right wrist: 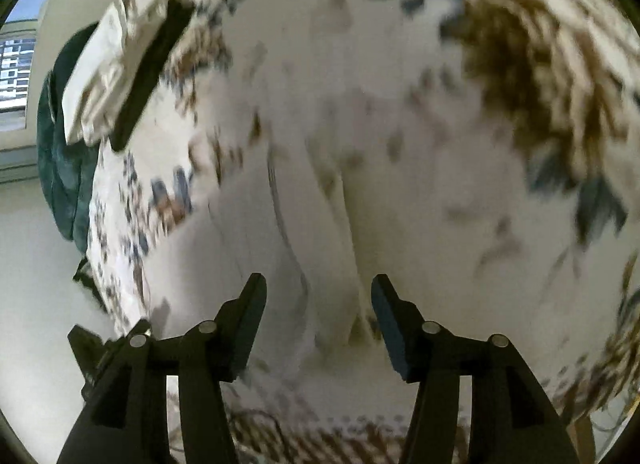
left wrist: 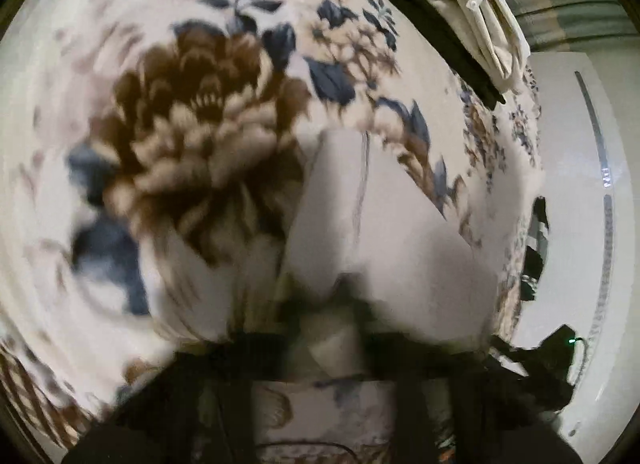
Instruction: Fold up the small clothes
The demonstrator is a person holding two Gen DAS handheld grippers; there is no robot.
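On the bed: floral blanket (left wrist: 192, 112), the largest thing here, soft and yielding under anything you press on it. Pale garment (left wrist: 384, 224), lying on the blanket just ahead of both tongs; likely light, limp and prone to sliding, so take it by a seam or corner. Folded cream shirt (left wrist: 480, 16) on a dark folded cloth (left wrist: 432, 36), at the far edge, well apart and no obstacle. Left tongs (left wrist: 332, 328): blurred, seemingly shut on a pinch of the garment. Right tongs (right wrist: 318, 316): jaws spread wide, empty, hovering above the fabric.
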